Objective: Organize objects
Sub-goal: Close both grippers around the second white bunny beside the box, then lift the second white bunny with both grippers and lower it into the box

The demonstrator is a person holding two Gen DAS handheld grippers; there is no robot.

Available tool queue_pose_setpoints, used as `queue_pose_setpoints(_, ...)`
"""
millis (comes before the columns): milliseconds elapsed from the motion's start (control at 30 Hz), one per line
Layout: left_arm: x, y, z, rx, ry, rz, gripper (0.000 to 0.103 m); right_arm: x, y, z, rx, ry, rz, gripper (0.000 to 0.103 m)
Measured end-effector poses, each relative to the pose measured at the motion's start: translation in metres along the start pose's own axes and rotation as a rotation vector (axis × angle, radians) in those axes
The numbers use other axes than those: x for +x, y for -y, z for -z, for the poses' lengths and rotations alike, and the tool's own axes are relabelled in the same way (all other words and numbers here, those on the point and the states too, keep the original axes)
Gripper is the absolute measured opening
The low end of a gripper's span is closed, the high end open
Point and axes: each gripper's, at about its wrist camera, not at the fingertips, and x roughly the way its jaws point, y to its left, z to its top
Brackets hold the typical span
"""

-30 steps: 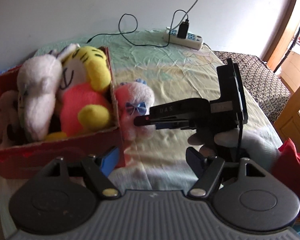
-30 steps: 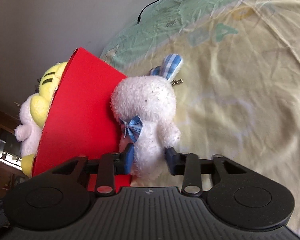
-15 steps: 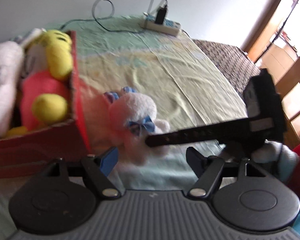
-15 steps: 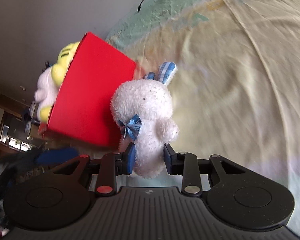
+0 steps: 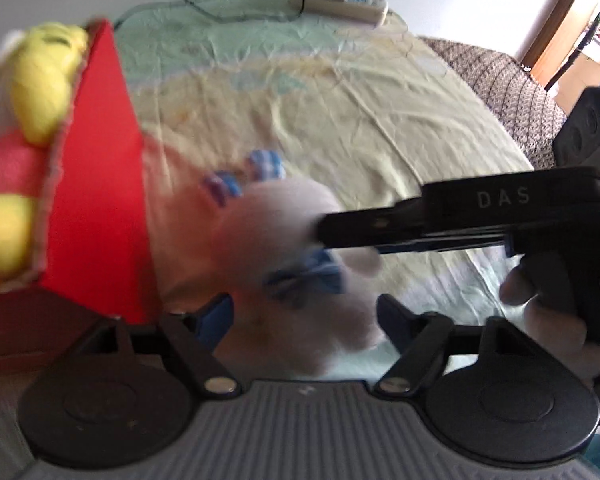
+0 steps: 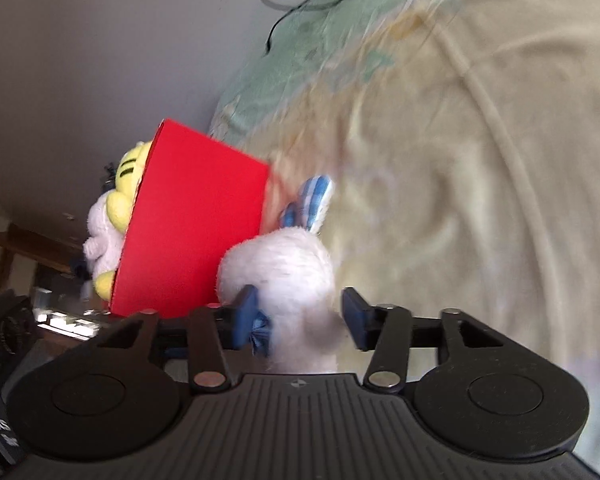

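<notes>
Rabbit (image 6: 284, 276) sits between the right gripper (image 6: 300, 316), whose jaws have just been opening; left gripper (image 5: 304, 316) straddles it, open, ready for takeover.

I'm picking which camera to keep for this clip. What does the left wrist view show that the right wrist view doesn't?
Left wrist only: the power strip with its charger, a brown blanket, the hand holding the right tool from the side.

Right wrist only: a wooden table in the room beyond, and the right tool's just-opened jaws, its right pad clear of the toy.

Both: the white plush bunny, red box, yellow plush, bedsheet.
</notes>
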Motion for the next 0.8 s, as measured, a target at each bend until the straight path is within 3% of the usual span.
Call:
queue_pose_setpoints(133, 0.008, 0.012, 0.000, 0.042, 0.004, -0.064, 0.076, 0.015, -0.005, 0.001, 0.028, -0.030, -0.041, 0.047)
queue_pose_setpoints(333, -0.006, 0.020, 0.007, 0.066, 0.034, -0.014, 0.074, -0.006, -0.011, 0.008, -0.019, -0.025, -0.039, 0.040)
queue_pose_setpoints(567, -0.038, 0.038, 0.013, 0.152, 0.144, 0.009, 0.074, -0.040, -0.031, 0.020, -0.055, 0.088, -0.070, 0.038)
queue_pose_setpoints(800, -0.099, 0.023, 0.009, 0.188, 0.334, 0.026, 0.074, -0.064, -0.096, 0.030, -0.208, 0.257, -0.109, 0.038)
